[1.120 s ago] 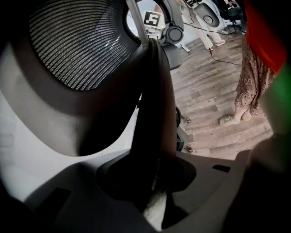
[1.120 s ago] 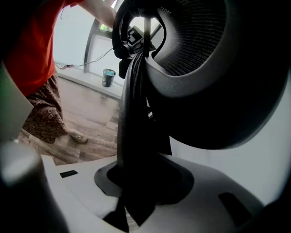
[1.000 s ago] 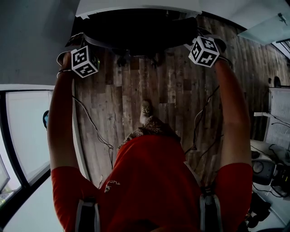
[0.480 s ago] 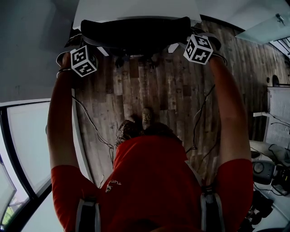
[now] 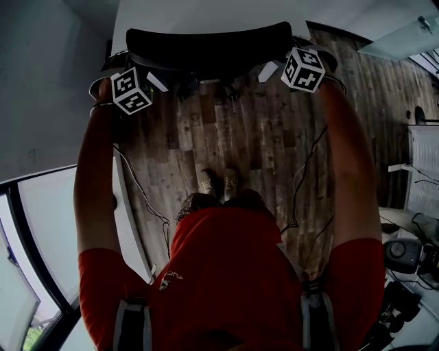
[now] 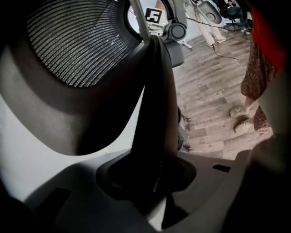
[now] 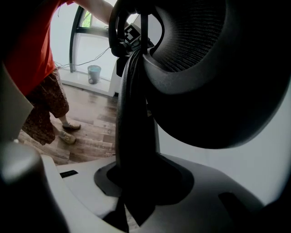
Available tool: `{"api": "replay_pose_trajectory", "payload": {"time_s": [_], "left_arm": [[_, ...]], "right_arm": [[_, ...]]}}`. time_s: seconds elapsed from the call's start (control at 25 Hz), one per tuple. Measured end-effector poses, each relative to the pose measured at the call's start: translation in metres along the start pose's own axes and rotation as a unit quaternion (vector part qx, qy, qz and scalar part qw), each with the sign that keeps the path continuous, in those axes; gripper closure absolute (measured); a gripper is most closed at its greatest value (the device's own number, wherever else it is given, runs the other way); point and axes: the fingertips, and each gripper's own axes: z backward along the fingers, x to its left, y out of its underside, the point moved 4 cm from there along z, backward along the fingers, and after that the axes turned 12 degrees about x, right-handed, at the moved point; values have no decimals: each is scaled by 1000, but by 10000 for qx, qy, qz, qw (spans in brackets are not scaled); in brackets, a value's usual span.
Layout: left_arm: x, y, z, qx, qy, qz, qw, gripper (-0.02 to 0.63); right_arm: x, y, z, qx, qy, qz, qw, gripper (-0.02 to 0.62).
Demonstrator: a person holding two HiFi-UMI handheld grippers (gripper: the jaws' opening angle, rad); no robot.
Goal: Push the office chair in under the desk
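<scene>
as read along the jaws, clenches left gripper (image 6: 156,184) on dark left side frame of office chair (image 5: 206,44) with mesh back; clenches right gripper (image 7: 132,191) likewise on right side frame. outward, finds curved top of back right at near edge of white desk (image 5: 206,12), with plank floor (image 5: 247,130) and shoes (image 5: 221,184) behind.

Seen from the head, the desk (image 5: 206,15) lies farthest from the person, and the office chair (image 5: 206,46) stands directly before it, backrest top at the desk's near edge. The left gripper (image 6: 157,182) sits at the backrest's left end, the right gripper (image 7: 136,182) at its right end, each closed on the backrest's rim. The person's feet (image 5: 221,184) stand on the floor (image 5: 267,123) behind the chair, between both arms. A window (image 5: 48,219) lies to the left.
</scene>
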Motion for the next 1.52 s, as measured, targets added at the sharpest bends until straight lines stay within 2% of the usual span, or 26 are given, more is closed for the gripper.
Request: {"api": "replay_pose_trajectory", "payload": {"time_s": [0.48,0.68,0.76,0.88,1.2,1.32,1.4,1.48,1.52], "left_arm": [[10,-11,-8,-60,-88,7,9999,476],[7,-12,-5,-77,-63,154,9998,459],[5,-12,-3,-84,-40,241,9997,451],[2,-9,4,-74,-66,306,9995,404],[4,10,48,-304,-408,755,9958,370],[1,20,72,-529,-593,1173,9899,370],[-3,25,92,-814,-696,1600,9813,370],[-8,24,113,-1222,-760,2135,9663,370],[-11,21,123,-1462,-770,2430,9558,370]], "right_arm": [[-23,10,-11,-22,-19,116,9999,457],[-23,11,-11,17,-31,17,10000,431],[-22,13,-11,127,32,-2,9999,424],[-23,18,-5,262,202,-75,9994,369],[-15,35,36,290,584,-390,9971,362],[-10,37,64,-72,864,-889,9923,362],[-3,34,85,-542,1064,-1428,9825,362],[10,27,104,-1112,1200,-1965,9668,362],[18,21,112,-1398,1225,-2187,9579,362]]}}
